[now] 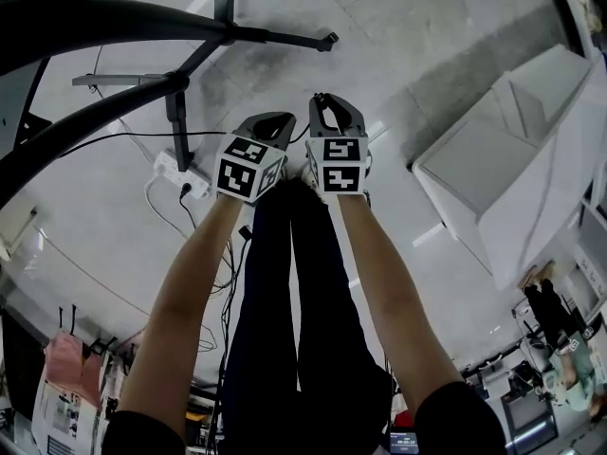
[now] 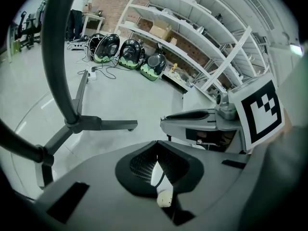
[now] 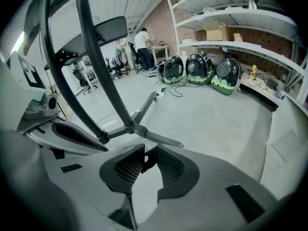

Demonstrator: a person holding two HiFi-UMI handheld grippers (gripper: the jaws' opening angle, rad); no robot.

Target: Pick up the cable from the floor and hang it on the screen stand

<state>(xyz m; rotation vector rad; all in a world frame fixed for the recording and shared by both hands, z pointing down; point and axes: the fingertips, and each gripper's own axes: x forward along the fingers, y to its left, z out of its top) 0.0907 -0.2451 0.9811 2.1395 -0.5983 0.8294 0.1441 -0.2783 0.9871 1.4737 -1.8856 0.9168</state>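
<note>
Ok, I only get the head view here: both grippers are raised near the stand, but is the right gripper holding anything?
Observer: Yes, the right gripper view shows the right gripper pinching a dark ribbed piece, apparently the cable.
Reviewer: And the other one?
Observer: Its own view shows the left gripper shut, tips meeting, nothing between them.
Reviewer: What's ahead of them?
Observer: Three dark dome-shaped cases on the floor beside shelving.

Black-and-white square-patterned cubes (image 1: pixel 249 167), black screen stand (image 1: pixel 180 74), pale grey floor (image 1: pixel 398 45).
</note>
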